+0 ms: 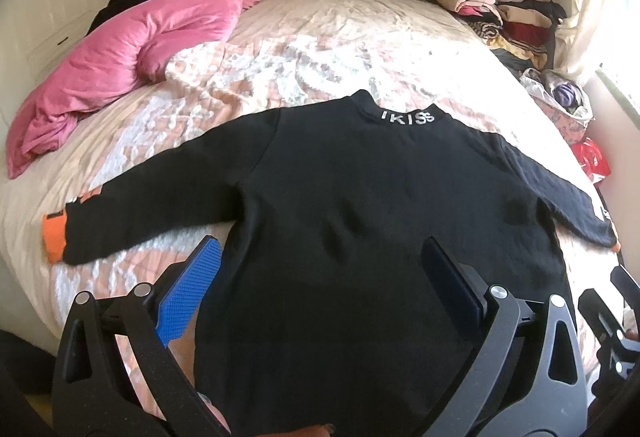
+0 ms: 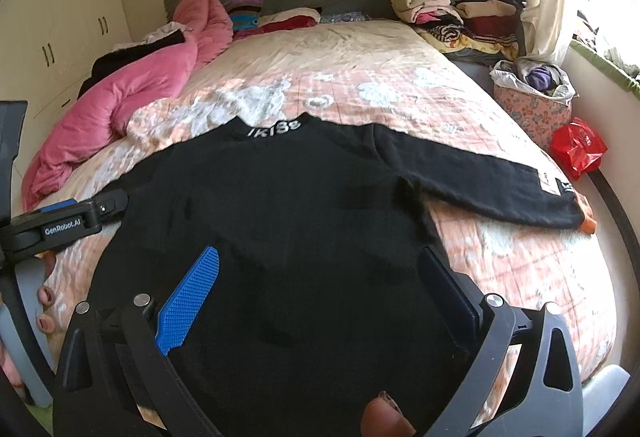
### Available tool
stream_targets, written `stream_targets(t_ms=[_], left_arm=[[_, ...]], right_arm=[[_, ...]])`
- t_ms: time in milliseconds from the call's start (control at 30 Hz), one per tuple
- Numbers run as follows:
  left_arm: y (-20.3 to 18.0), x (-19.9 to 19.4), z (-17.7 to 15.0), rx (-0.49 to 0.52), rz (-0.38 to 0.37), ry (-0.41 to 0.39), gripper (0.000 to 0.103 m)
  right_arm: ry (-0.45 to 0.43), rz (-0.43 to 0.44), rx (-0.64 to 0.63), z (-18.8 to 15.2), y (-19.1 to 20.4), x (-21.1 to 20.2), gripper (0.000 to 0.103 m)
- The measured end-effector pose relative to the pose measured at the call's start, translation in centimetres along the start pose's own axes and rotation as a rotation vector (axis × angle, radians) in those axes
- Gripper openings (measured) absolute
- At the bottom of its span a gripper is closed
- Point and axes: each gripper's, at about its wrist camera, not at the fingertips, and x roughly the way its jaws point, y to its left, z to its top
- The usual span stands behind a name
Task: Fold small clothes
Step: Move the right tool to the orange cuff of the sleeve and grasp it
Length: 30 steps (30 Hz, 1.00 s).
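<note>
A small black sweater [image 1: 352,197] [image 2: 288,205] lies flat on the bed, collar lettering away from me and both sleeves spread. Its left cuff is orange [image 1: 54,237]; the right sleeve carries a white patch [image 2: 554,183]. My left gripper [image 1: 324,269] is open above the sweater's lower left part, blue pad [image 1: 192,289] over the hem's edge. My right gripper [image 2: 320,277] is open over the lower right part of the body. Nothing sits between either pair of fingers. The left gripper's body [image 2: 64,225] shows at the left of the right wrist view.
The bed has a peach patterned quilt [image 1: 320,49]. A pink duvet [image 1: 132,53] is heaped at the left. Folded clothes are stacked at the far right corner [image 1: 492,5]. A floral basket [image 2: 532,101] and red bag [image 2: 578,147] stand beside the bed. A fingertip [image 2: 384,417] shows below.
</note>
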Motion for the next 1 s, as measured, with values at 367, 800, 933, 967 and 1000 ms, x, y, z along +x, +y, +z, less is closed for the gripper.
stream_targets(t_ms=[367, 800, 933, 967, 1000], left_arm=[[-2.8, 2.6, 3.5, 0.070, -0.025, 0.005, 0.094], [-5.9, 7.3, 6.8, 0.086, -0.049, 0.044, 0.094], [-7.4, 8.1, 7.1, 0.107, -0.046, 0.034, 0.094], [-7.7, 8.4, 7.2, 0.111, -0.045, 0.034, 0.094], [-8.0, 8.7, 7.3, 0.114, -0.046, 0.035, 0.094]], right_arm=[[-0.007, -0.054, 0.069, 3.5, -4.0, 1.9, 0.099], [-0.011, -0.201, 0.220, 6.7, -11.7, 4.8, 0.099], [-0.003, -0.243, 0.276, 6.9, -14.5, 5.5, 0.099], [0.001, -0.260, 0.293, 6.9, -15.3, 5.7, 0.099], [0.004, -0.272, 0.307, 6.8, -15.8, 5.8, 0.099]])
